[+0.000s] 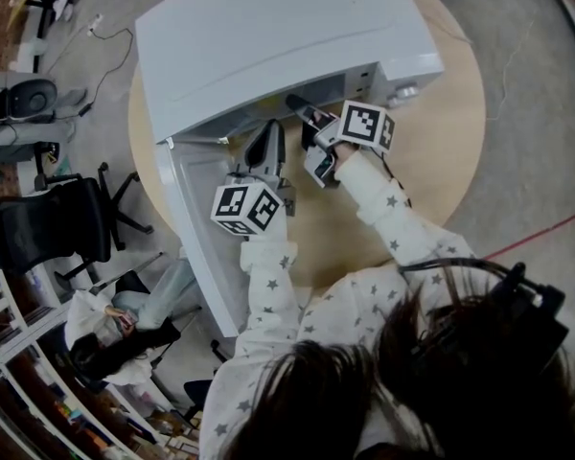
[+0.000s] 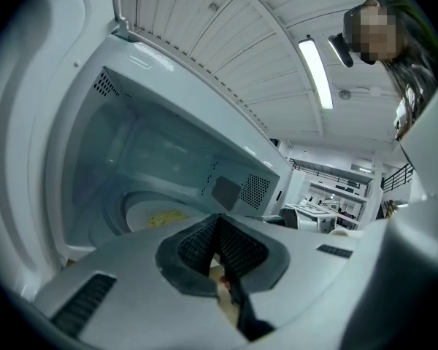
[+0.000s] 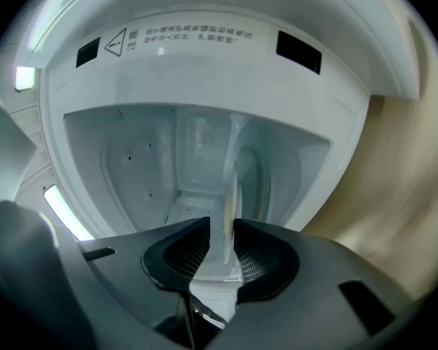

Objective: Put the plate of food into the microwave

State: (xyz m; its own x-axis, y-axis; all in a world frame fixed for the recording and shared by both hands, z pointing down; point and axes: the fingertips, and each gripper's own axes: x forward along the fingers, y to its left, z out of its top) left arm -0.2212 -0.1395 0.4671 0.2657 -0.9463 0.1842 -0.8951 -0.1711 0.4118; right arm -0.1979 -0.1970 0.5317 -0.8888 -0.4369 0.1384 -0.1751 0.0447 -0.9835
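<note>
The white microwave [image 1: 268, 36] stands on a round wooden table [image 1: 441, 161], its door [image 1: 206, 238] swung open to the left. Inside, on the turntable, lies a white plate [image 2: 157, 217] with yellow food. In the right gripper view I see the plate [image 3: 231, 206] edge-on, its rim in the gap between my jaws with the pads standing apart from it. My right gripper [image 1: 300, 106] reaches into the oven's mouth and is open. My left gripper [image 1: 268, 145] hovers just in front of the opening beside the door, its pads [image 2: 237, 250] meeting at the tip, holding nothing.
The open door juts out past the table's left edge. A black office chair [image 1: 48, 228] and a seated person [image 1: 115, 324] are on the floor at lower left. A red cable [image 1: 546, 233] runs over the floor at right. Bare tabletop lies right of the microwave.
</note>
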